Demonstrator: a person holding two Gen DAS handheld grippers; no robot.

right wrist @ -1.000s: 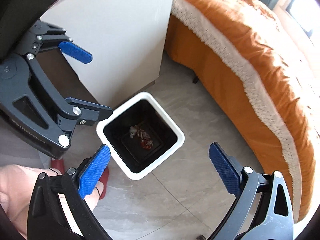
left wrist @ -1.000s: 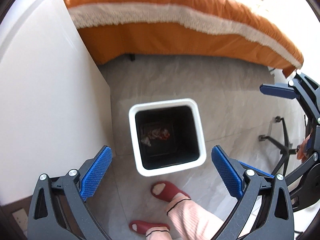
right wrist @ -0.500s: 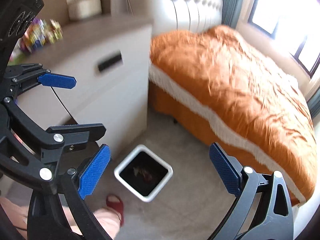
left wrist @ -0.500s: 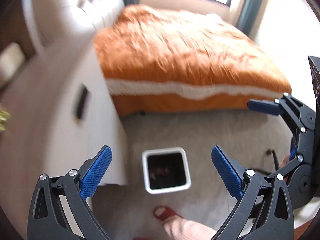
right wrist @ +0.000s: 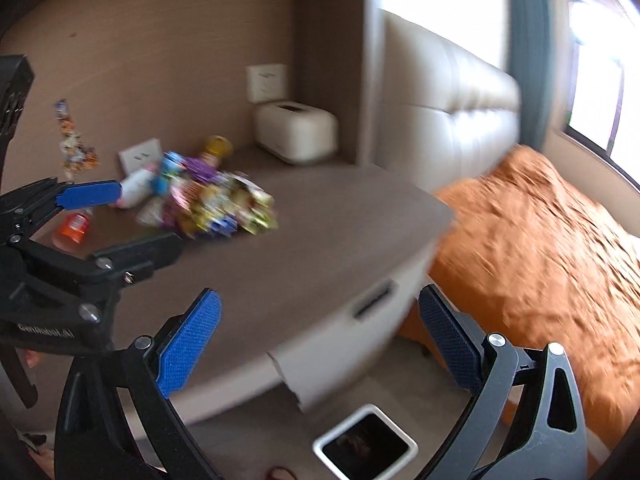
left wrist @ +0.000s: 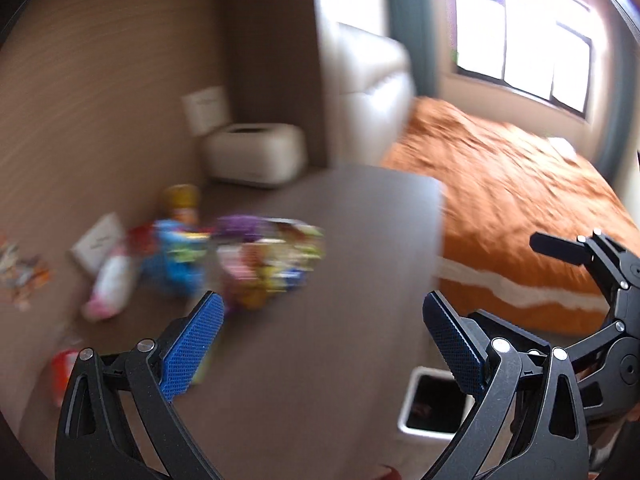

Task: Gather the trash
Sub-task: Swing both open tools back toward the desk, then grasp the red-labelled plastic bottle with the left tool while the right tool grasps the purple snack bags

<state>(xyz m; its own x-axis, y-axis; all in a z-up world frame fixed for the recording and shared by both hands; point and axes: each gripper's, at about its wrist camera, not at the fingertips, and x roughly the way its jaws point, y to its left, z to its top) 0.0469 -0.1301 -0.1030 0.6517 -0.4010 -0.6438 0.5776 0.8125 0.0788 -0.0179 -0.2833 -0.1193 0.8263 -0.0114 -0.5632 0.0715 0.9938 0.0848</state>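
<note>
Left wrist view first: my left gripper and right gripper both sit spread wide with nothing in them, and the white bin is on the floor just below the desk edge. Further back on the desktop is the blurry pile of snack wrappers. They look light, crinkly and slippery, so I'd pinch a bunched-up fold.

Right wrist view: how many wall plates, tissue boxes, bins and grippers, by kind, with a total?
Wall plates: 2
Tissue box: 1
Bin: 1
Grippers: 2, left gripper and right gripper, fingers open
Total: 6
</note>
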